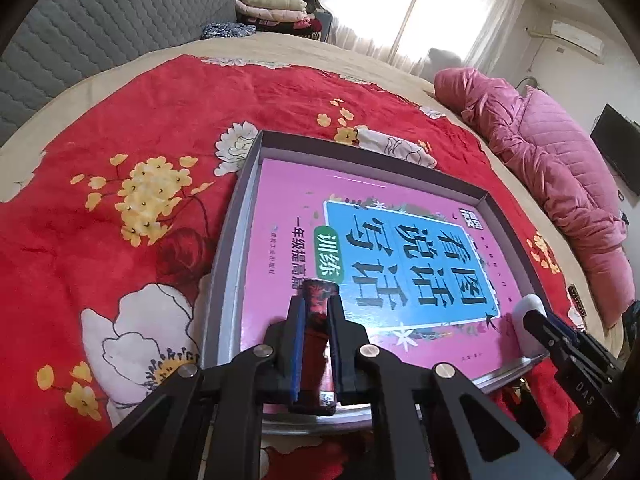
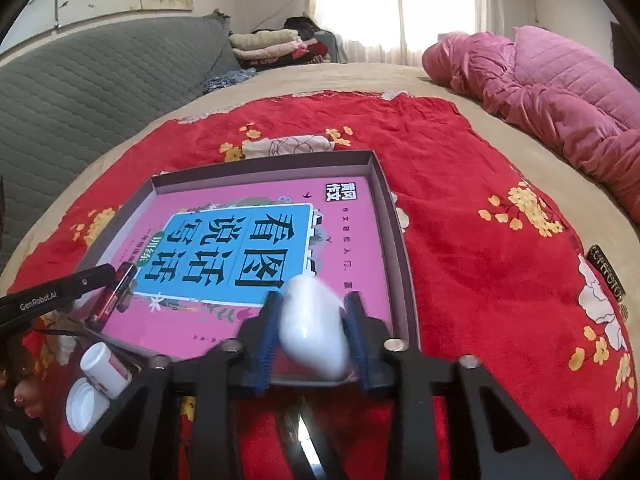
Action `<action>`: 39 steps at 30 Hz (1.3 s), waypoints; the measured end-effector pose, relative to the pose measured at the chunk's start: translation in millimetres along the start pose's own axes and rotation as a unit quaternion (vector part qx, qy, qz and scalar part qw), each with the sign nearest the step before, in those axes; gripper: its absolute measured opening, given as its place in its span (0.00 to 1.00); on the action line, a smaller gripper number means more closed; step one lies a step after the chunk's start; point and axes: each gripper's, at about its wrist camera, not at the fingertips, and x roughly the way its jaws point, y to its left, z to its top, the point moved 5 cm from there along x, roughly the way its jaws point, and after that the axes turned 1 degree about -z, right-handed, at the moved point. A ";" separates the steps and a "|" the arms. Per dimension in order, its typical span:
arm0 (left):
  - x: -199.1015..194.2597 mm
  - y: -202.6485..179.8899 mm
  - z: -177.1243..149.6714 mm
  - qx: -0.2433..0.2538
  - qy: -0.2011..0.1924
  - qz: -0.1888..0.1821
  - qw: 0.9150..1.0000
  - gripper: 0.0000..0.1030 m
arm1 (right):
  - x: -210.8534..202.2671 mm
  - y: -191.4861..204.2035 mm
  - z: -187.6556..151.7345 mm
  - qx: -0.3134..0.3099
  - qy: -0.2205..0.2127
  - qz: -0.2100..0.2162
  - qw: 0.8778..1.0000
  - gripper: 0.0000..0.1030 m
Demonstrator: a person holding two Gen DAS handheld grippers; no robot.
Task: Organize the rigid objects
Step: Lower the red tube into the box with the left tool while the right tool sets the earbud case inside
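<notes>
A shallow grey box (image 1: 228, 240) (image 2: 394, 216) lies on the red flowered blanket with a pink and blue book (image 1: 360, 248) (image 2: 256, 248) flat inside it. My left gripper (image 1: 316, 300) is shut on a dark red patterned tube (image 1: 318, 320) and holds it over the book's near edge; the tube also shows in the right wrist view (image 2: 116, 292). My right gripper (image 2: 314, 300) is shut on a white oval object (image 2: 312, 328) over the box's near right corner; it also shows in the left wrist view (image 1: 528, 320).
Two white bottles (image 2: 104, 368) (image 2: 86, 404) lie on the blanket beside the box's near left corner. A pink quilted coat (image 1: 560, 176) (image 2: 560, 88) lies at the bed's right. Folded clothes (image 1: 272, 8) are stacked at the far end. A grey padded headboard (image 2: 100, 88) stands to the left.
</notes>
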 end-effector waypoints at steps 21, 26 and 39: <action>0.2 9.0 1.0 -0.001 -0.004 0.008 1.000 0.11 | 13.1 14.0 4.7 -0.058 -0.007 -0.059 0.997 0.28; -1.8 9.5 -0.8 -0.001 -0.001 0.004 1.000 0.11 | 9.8 17.5 0.9 -0.061 0.000 -0.045 0.997 0.30; -9.7 15.3 1.3 -0.013 -0.004 -0.009 1.000 0.11 | 6.3 21.0 -7.2 -0.049 0.016 -0.024 0.998 0.39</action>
